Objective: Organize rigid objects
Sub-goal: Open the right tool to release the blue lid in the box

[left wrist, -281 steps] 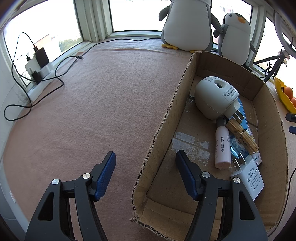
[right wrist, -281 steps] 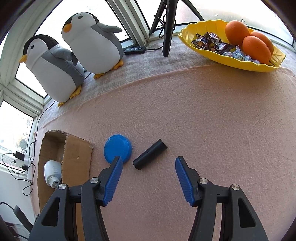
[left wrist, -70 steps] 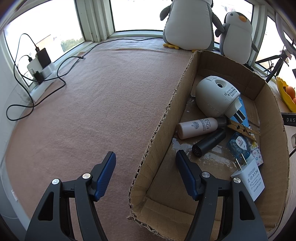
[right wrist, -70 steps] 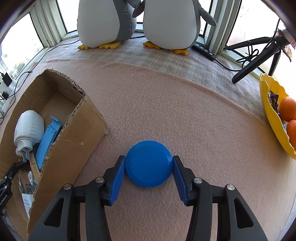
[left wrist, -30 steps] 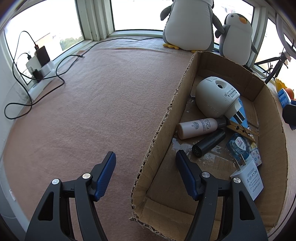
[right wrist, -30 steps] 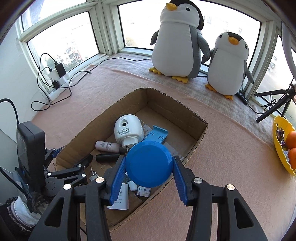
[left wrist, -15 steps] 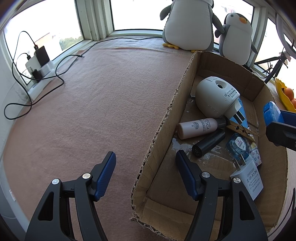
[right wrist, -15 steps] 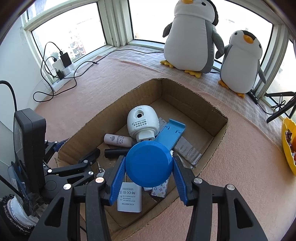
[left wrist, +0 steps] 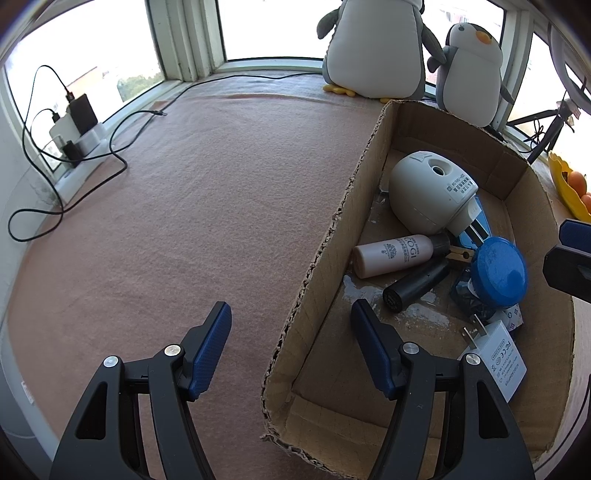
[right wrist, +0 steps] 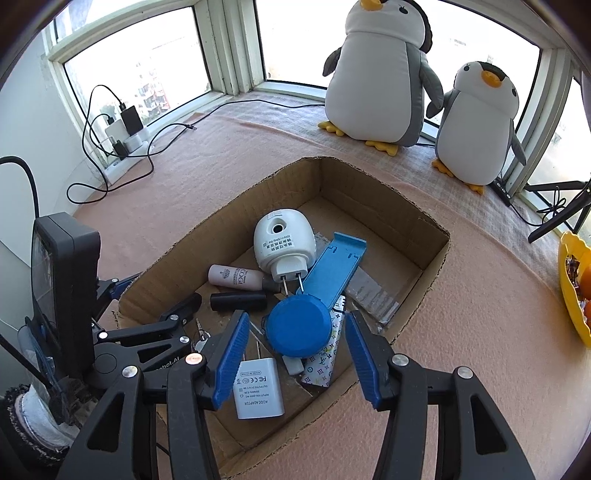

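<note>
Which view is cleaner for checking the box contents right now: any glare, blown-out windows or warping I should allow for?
Right wrist view: windows blown out white, but the cardboard box interior is evenly lit and the blue lid sharp. Left wrist view: same washed-out windows, strong fisheye bending of the box wall, contents crowded toward the right edge. Both have dark vignetted corners.

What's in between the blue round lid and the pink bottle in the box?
In the left wrist view, a black tube lies between the blue round lid and the pink bottle, inside the cardboard box.
</note>
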A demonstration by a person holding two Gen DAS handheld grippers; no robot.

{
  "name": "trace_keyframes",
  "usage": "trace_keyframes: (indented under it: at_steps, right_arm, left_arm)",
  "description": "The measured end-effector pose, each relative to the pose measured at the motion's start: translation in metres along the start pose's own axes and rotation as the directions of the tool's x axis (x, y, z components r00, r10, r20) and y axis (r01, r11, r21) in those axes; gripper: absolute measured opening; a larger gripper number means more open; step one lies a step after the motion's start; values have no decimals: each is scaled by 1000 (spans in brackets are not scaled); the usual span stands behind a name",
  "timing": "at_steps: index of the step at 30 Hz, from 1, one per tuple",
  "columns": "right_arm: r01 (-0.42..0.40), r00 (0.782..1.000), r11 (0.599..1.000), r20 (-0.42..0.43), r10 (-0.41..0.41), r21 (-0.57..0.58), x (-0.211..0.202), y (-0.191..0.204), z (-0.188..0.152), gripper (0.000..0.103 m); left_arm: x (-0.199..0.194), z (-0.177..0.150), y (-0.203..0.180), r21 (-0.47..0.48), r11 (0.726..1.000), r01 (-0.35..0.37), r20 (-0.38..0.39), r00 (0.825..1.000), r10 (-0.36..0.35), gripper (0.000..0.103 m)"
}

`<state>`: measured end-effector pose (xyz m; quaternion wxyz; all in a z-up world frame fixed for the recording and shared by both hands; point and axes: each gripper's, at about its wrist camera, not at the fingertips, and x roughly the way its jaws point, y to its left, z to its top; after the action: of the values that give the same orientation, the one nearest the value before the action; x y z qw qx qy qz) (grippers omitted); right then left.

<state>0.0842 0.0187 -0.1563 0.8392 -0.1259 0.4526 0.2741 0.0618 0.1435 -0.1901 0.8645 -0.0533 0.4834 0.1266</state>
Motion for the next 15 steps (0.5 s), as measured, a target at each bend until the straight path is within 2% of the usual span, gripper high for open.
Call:
trace_keyframes:
  at_steps: [7, 11, 15]
  right_arm:
    - [11, 1000, 1000, 11, -11, 7, -8, 0, -2, 52]
    - [14, 1000, 1000, 27, -15, 25, -17, -4, -6, 57]
    - [18, 999, 998, 44, -20, 52, -27, -12, -11, 58]
  left_arm:
    - [-1, 2, -2, 24, 1000, -11, -2, 1000, 11, 68]
    - [-2, 3, -2, 36, 999, -23, -5, 1000, 24, 67]
    - [-9, 6, -1, 45, 998, -39, 16, 999, 38, 67]
